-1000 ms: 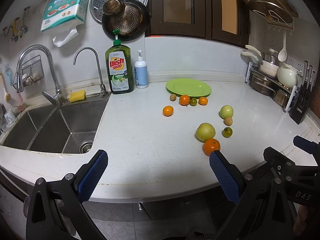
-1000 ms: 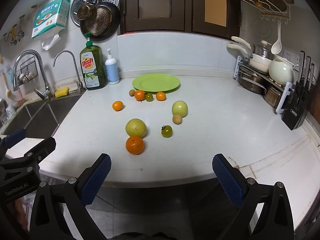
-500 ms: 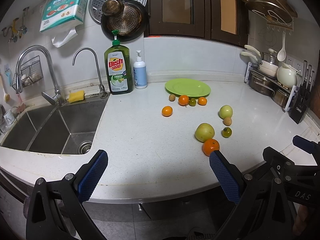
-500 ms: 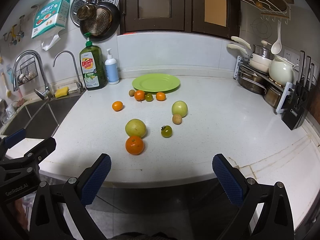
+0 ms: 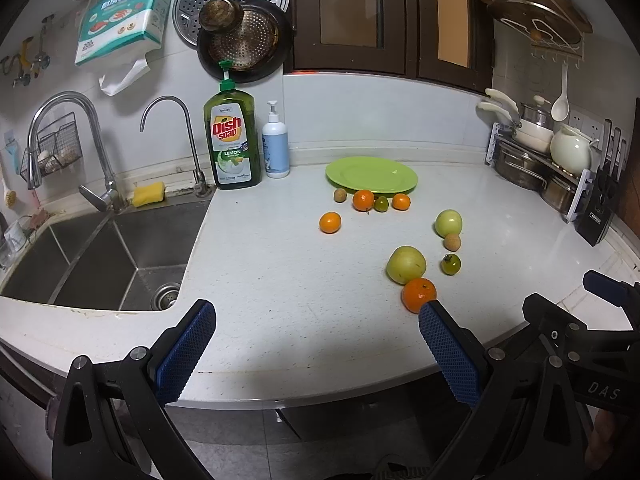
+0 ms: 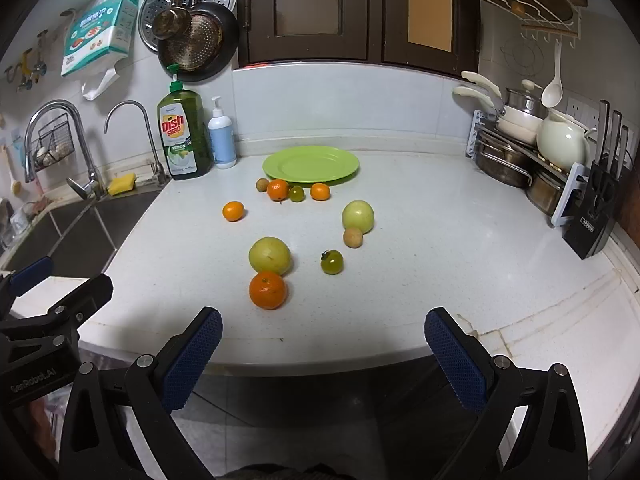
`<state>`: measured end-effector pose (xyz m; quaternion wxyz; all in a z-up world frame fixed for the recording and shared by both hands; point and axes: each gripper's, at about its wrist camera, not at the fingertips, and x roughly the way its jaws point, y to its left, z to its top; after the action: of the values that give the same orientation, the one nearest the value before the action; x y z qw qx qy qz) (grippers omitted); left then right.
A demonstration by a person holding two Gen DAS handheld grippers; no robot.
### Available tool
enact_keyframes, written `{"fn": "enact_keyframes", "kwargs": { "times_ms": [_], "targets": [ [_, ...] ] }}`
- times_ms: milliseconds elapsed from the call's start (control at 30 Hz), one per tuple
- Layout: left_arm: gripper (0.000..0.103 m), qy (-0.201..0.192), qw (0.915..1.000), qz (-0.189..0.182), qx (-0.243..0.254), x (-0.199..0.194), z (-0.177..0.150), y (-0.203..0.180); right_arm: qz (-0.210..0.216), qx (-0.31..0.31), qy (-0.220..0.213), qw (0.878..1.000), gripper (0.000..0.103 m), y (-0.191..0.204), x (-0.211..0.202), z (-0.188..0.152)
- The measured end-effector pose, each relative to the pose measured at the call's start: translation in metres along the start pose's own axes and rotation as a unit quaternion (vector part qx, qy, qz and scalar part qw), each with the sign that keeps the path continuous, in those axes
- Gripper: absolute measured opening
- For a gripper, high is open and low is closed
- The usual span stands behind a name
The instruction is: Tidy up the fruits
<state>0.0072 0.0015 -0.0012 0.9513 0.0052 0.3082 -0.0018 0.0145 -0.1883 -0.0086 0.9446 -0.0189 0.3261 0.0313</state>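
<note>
Several fruits lie loose on the white counter (image 6: 420, 240). An empty green plate (image 6: 311, 164) (image 5: 372, 174) stands at the back. Nearest is an orange (image 6: 268, 290) (image 5: 418, 294) touching a yellow-green apple (image 6: 269, 255) (image 5: 405, 264). Beyond are a green tomato (image 6: 332, 262), a small brown fruit (image 6: 353, 237) and a second green apple (image 6: 358, 216). Small oranges and a green tomato (image 6: 296, 193) sit by the plate's front rim. My left gripper (image 5: 316, 340) and right gripper (image 6: 322, 344) are open and empty, held at the counter's front edge.
A steel sink (image 5: 104, 256) with taps is at the left. A dish soap bottle (image 5: 232, 140) and a pump bottle (image 5: 275, 142) stand at the back wall. A pot rack (image 6: 520, 152) and a knife block (image 6: 592, 220) are at the right.
Both views have shifted very slightly; the fruits and the open grippers stand as before.
</note>
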Motion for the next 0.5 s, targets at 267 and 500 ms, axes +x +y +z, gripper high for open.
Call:
{"fn": "enact_keyframes", "kwargs": {
  "times_ms": [267, 500],
  "targets": [
    [0.103, -0.002, 0.9999, -0.011, 0.009, 0.007, 0.002, -0.007, 0.001, 0.002, 0.002, 1.0, 0.102, -0.005, 0.004, 0.0],
    [0.095, -0.001, 0.9992, -0.024, 0.031, 0.031, 0.017, -0.029, 0.006, 0.001, 0.006, 1.0, 0.102, -0.022, 0.026, 0.013]
  ]
}}
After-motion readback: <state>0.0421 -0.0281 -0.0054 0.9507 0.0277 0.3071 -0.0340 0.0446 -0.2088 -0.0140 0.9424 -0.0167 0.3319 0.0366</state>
